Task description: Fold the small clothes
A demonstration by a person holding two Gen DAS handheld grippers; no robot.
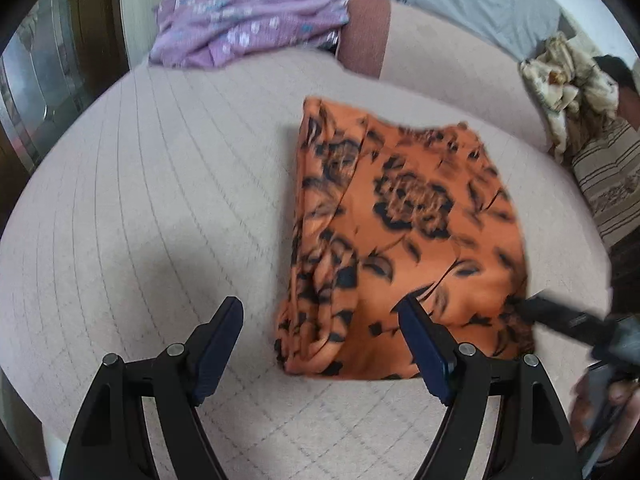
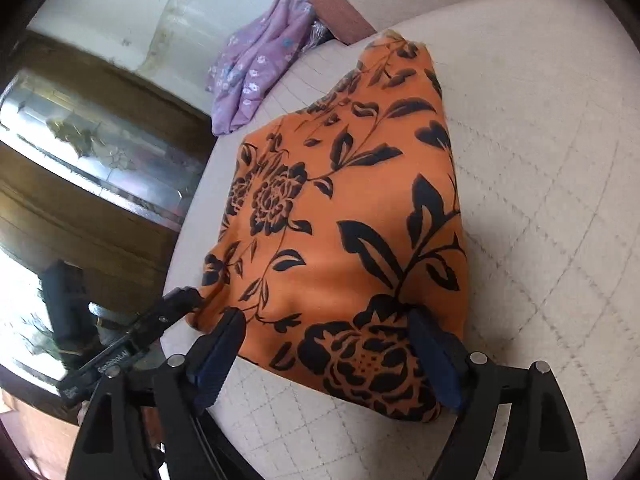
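Note:
An orange garment with a black flower print (image 1: 404,240) lies folded on the pale quilted bed (image 1: 160,208). My left gripper (image 1: 320,312) is open, just above the bed at the garment's near left corner, its right finger over the cloth edge. My right gripper (image 2: 328,328) is open, its jaws wide over the garment (image 2: 340,216) near edge, holding nothing. The right gripper's tip shows in the left wrist view (image 1: 560,316) at the garment's right corner. The left gripper's tip shows in the right wrist view (image 2: 176,304) at the garment's left corner.
A purple flowered garment (image 1: 244,20) lies crumpled at the far side of the bed, beside a reddish cushion (image 1: 364,32). A cream patterned cloth (image 1: 568,84) and a striped fabric (image 1: 608,184) lie at the right. A dark wooden cabinet (image 2: 100,152) stands left of the bed.

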